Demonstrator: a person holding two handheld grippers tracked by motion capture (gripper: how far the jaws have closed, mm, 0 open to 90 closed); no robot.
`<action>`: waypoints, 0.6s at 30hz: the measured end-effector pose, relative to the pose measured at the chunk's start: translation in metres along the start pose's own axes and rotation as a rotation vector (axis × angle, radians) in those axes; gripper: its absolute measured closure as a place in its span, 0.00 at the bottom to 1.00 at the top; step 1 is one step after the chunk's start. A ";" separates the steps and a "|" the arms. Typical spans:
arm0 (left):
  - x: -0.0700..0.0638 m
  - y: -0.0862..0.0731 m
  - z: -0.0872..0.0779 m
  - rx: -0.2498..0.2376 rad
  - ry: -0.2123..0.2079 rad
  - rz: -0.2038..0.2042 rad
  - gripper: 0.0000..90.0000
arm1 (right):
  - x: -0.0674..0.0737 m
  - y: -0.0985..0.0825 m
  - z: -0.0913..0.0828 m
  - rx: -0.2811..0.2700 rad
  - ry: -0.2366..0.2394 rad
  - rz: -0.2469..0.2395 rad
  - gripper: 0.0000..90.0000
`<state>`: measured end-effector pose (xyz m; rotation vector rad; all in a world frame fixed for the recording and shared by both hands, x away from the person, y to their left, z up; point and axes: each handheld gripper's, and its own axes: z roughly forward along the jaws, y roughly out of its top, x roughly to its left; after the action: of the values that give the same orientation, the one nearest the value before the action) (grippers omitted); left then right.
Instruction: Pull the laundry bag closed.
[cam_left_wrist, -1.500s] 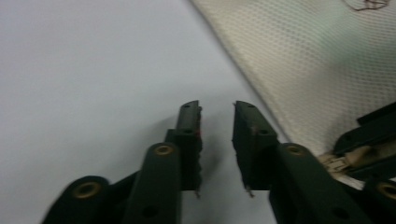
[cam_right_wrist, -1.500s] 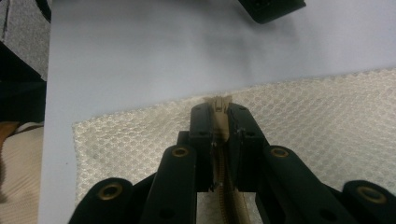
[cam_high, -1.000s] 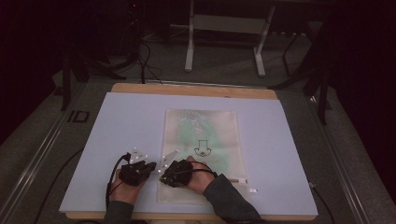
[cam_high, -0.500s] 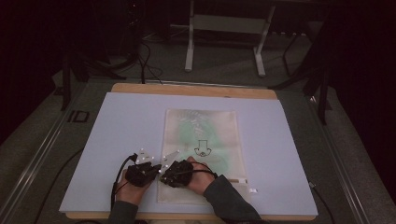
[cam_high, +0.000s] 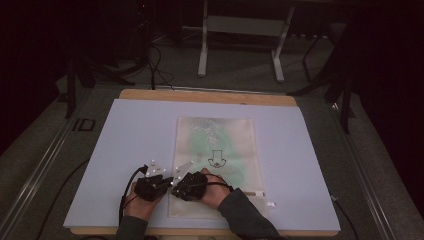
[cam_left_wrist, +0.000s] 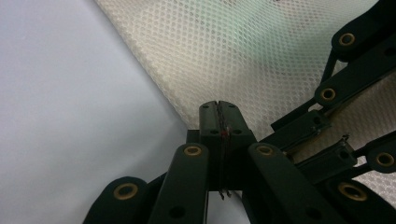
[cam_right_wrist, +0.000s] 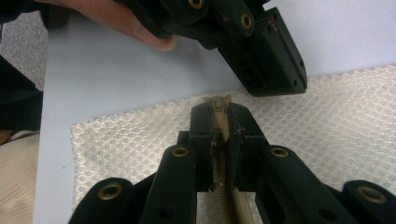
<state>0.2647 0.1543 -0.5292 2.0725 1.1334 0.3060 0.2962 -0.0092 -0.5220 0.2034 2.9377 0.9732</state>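
Note:
A white mesh zip bag (cam_high: 215, 135) lies flat on the pale blue mat (cam_high: 130, 130), with something green and a black arrow mark showing through it. Both grippers meet at its near left corner. My right gripper (cam_right_wrist: 218, 106) (cam_high: 176, 186) is shut on the beige zipper end (cam_right_wrist: 218, 101), and the zipper (cam_right_wrist: 233, 207) runs back between its jaws. My left gripper (cam_left_wrist: 218, 105) (cam_high: 167, 182) is shut, its tips at the bag's mesh edge (cam_left_wrist: 187, 116). Whether mesh is pinched between them I cannot tell. In the right gripper view, the left gripper (cam_right_wrist: 280, 86) sits just beyond the zipper end.
The mat lies on a wooden board (cam_high: 200, 95) whose far edge shows. A metal stand (cam_high: 240, 45) and cables sit on the floor behind the table. A small white piece (cam_high: 270, 203) lies near the bag's near right corner.
My left hand has edged slightly right, closing the small gap to the right gripper. The right gripper and the bag have stayed put.

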 end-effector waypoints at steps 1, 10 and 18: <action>0.000 0.000 0.001 0.006 0.000 0.003 0.99 | 0.000 0.000 0.000 0.000 -0.001 -0.001 0.91; 0.003 -0.002 0.003 0.017 -0.008 -0.008 0.99 | 0.001 0.001 0.000 0.004 -0.003 -0.002 0.91; 0.000 -0.002 0.003 0.024 0.015 0.014 0.99 | -0.001 0.002 -0.001 0.017 0.005 -0.003 0.91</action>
<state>0.2653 0.1532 -0.5330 2.1033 1.1373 0.3160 0.2969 -0.0085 -0.5198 0.1982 2.9509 0.9495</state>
